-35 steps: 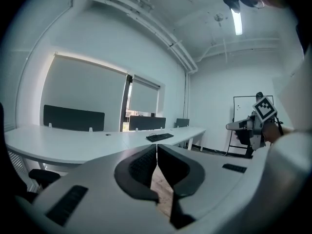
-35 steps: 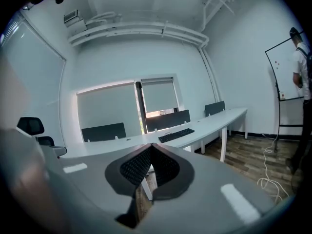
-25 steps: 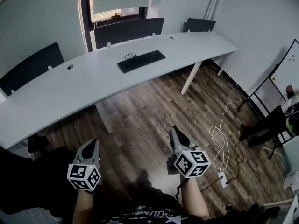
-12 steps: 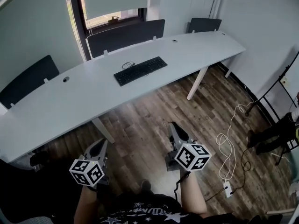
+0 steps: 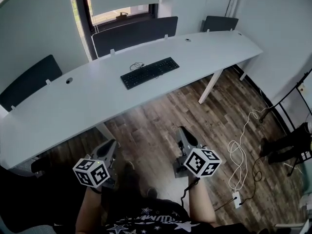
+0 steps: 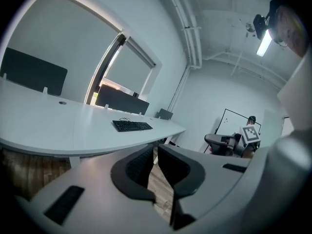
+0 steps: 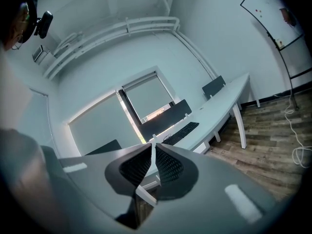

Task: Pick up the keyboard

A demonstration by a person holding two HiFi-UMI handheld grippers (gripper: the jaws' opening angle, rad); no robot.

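Observation:
A black keyboard [image 5: 149,72] lies on the long curved white desk [image 5: 73,106], its cable coiled behind it. The same keyboard [image 6: 132,126] shows small in the left gripper view and, in the right gripper view, the keyboard [image 7: 181,132] sits just past the jaw tips. My left gripper [image 5: 111,145] and right gripper [image 5: 182,130] are held low over the wooden floor, well short of the desk. Both are shut with nothing between the jaws, as seen for the left gripper [image 6: 155,146] and the right gripper [image 7: 153,144] in their own views.
Dark partition panels [image 5: 135,32] stand along the desk's far edge under a window [image 5: 117,12]. A white desk leg [image 5: 210,87] stands at the right. A white cable and power strip [image 5: 237,155] lie on the floor. Another person [image 6: 249,135] sits by a whiteboard.
Both grippers have moved forward toward the desk, staying shut. The desk and keyboard now sit lower and closer in the head view.

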